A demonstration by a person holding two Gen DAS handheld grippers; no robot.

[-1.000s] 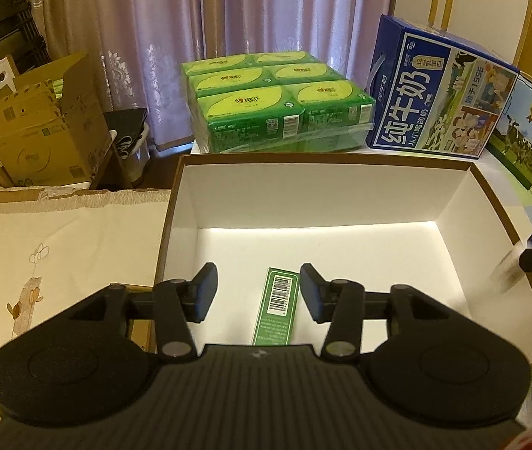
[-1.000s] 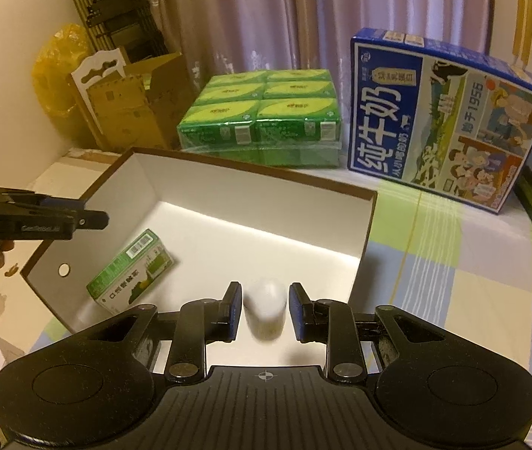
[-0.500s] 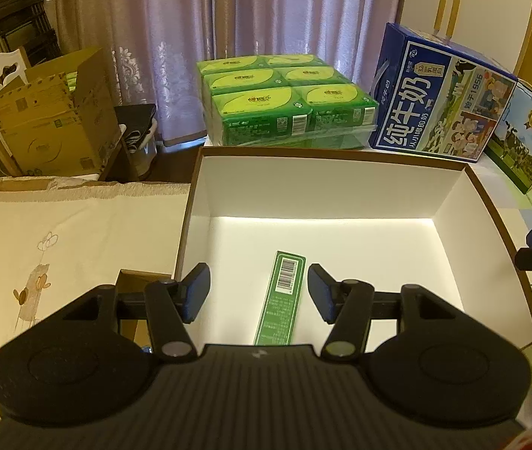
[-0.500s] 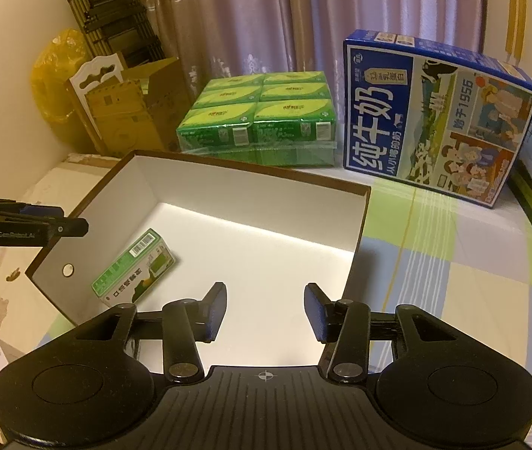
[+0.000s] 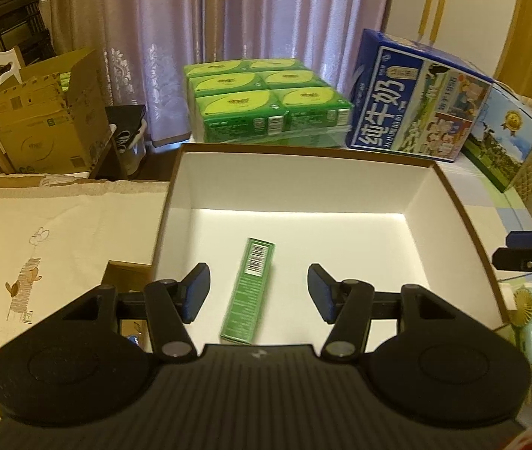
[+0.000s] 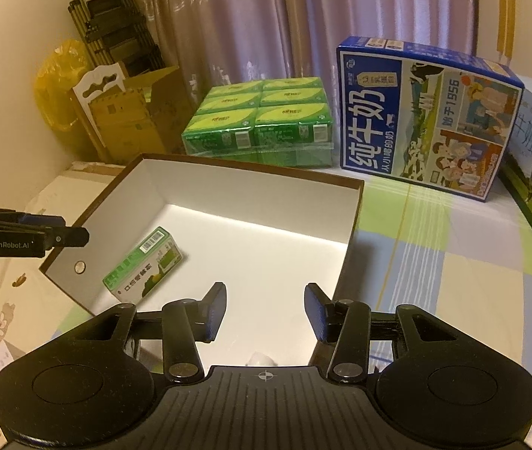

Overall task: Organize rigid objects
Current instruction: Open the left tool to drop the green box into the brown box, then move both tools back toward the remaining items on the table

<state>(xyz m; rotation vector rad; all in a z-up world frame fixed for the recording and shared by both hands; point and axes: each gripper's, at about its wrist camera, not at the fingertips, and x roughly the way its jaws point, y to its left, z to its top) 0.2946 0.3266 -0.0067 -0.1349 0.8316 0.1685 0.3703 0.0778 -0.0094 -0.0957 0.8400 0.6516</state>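
Note:
An open white box with a brown rim (image 5: 303,183) (image 6: 251,191) sits on the table. A long green carton (image 5: 256,258) (image 6: 142,266) lies flat on its floor. My left gripper (image 5: 257,281) hangs open above the carton's near end, its pads well clear of both sides. My right gripper (image 6: 265,300) is open over the box's near right corner with nothing between its fingers. A small white object (image 6: 261,359) peeks out just below it, mostly hidden by the gripper body. Each view shows the other gripper (image 6: 41,236) (image 5: 521,251) side-on at the edge of the frame.
Behind the box stand wrapped green packs (image 5: 266,108), a blue milk case (image 5: 416,101) and a second case (image 5: 506,135). A cardboard box (image 5: 48,112) is at the back left. A small green fan (image 5: 525,300) lies at the right. A checked cloth (image 6: 435,262) covers the table.
Both grippers opened wider and drew back slightly. The right one let go of the white object, which now lies under its body. The green carton stays on the box floor.

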